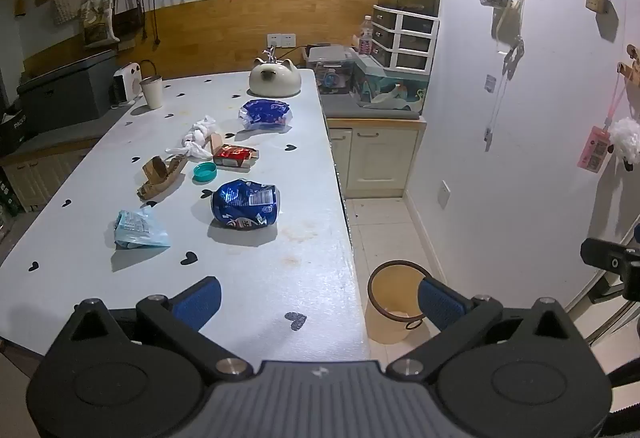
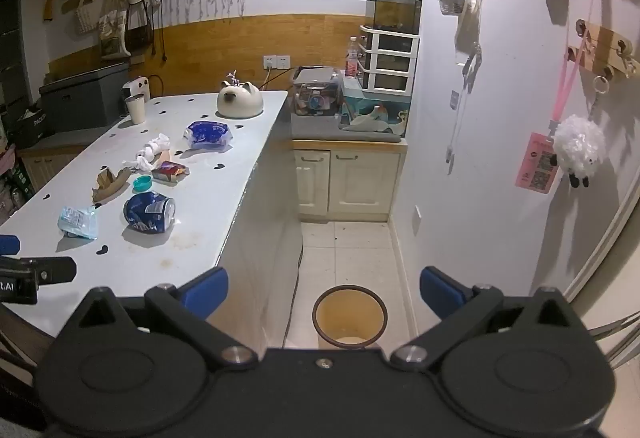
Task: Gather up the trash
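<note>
1. Two grippers, left gripper [image 1: 320, 298] and right gripper [image 2: 324, 288]: we're holding both spread wide, nothing between the pads.
2. We're seeing trash lying on the table [image 1: 256, 278]: crushed blue can [image 1: 245, 205], teal cap [image 1: 204, 171], wrappers.
3. Bin [image 2: 349, 314] is sitting on the floor beside the table.

The right gripper [image 2: 324, 292] hangs with its blue-padded jaws spread wide and nothing between them, above a round bin [image 2: 350, 314] that stands on the tiled floor [image 2: 352, 250] beside the table [image 2: 208, 206]. On the white tabletop lies a scatter of rubbish: a crushed blue bag [image 2: 149, 213] nearest, a pale blue packet [image 2: 78, 222] to its left, a teal lid [image 2: 142, 182], a torn piece of brown cardboard [image 2: 110, 183], a small red carton [image 2: 170, 172], crumpled white tissue [image 2: 152, 152] and another blue bag [image 2: 209, 134] farther back. A cup [image 2: 135, 109] and a cream animal-shaped pot [image 2: 240, 101] stand at the far end. Part of the left gripper [image 2: 24, 270] shows at the left edge.
</note>
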`<action>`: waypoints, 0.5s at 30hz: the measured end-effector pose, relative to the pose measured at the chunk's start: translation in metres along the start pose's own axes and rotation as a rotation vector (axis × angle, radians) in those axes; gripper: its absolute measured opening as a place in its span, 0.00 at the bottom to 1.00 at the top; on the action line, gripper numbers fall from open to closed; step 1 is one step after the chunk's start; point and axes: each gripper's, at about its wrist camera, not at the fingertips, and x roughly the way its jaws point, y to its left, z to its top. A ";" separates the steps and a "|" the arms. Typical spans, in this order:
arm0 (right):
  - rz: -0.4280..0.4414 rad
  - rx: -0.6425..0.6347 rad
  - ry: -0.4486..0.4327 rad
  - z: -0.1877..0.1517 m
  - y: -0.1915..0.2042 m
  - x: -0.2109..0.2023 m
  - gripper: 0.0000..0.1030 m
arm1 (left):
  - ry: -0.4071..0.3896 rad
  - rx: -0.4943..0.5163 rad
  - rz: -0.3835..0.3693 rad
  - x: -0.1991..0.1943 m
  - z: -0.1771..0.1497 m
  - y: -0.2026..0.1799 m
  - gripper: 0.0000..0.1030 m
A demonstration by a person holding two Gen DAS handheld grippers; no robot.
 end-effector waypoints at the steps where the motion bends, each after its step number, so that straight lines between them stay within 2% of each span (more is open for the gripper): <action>1: -0.001 -0.002 -0.001 0.000 0.000 0.000 1.00 | 0.000 0.000 0.000 0.000 0.000 0.000 1.00; 15: 0.001 0.000 0.001 0.000 0.001 0.001 1.00 | 0.001 -0.001 -0.001 0.000 0.000 0.000 1.00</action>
